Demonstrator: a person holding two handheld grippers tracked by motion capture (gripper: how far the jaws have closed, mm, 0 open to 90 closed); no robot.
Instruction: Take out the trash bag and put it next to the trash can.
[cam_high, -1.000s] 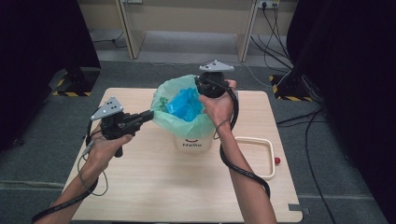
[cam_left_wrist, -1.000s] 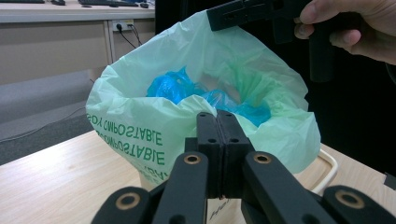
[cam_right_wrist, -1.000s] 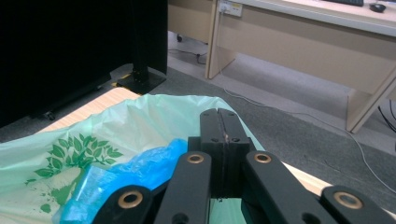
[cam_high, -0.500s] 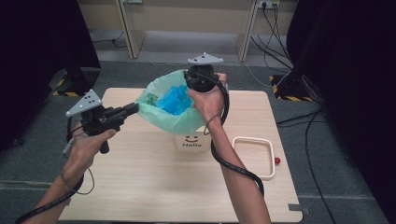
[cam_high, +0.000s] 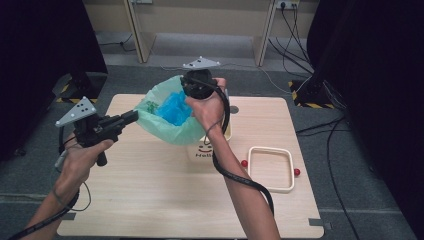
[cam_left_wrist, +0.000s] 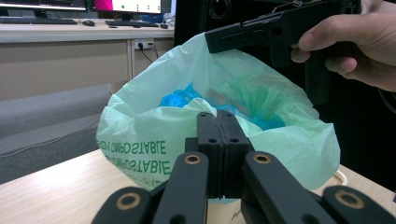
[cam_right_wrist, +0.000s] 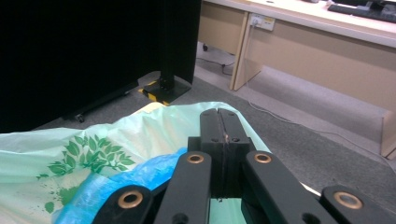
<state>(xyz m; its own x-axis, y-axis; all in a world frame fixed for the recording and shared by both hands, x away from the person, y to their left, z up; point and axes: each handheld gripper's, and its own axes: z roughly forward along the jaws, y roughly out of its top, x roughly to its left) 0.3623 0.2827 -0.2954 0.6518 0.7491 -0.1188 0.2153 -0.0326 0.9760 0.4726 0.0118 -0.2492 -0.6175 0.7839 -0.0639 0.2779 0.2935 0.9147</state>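
A pale green compostable bag (cam_high: 167, 129) with crumpled blue plastic (cam_high: 175, 107) inside hangs lifted above the table, mouth stretched wide. My left gripper (cam_high: 134, 116) is shut on the bag's left rim; in the left gripper view its jaws (cam_left_wrist: 217, 116) press together on the green film (cam_left_wrist: 280, 149). My right gripper (cam_high: 189, 94) is shut on the far rim, and the left gripper view shows it (cam_left_wrist: 219, 41) pinching that edge. In the right gripper view the closed jaws (cam_right_wrist: 218, 113) stand over the bag (cam_right_wrist: 140, 135) and the blue plastic (cam_right_wrist: 112, 186).
Below and right of the bag, partly behind my right forearm, stands a white bin (cam_high: 202, 150) with a smiley and "Hello". A cream rectangular frame (cam_high: 270, 149) lies at the table's right, with a red ball (cam_high: 244, 163) and another (cam_high: 297, 172) beside it. Cables run across the floor behind.
Both grippers have moved left and a little up with the bag, which has come off the bin's top and now hangs left of it. Both stay shut.
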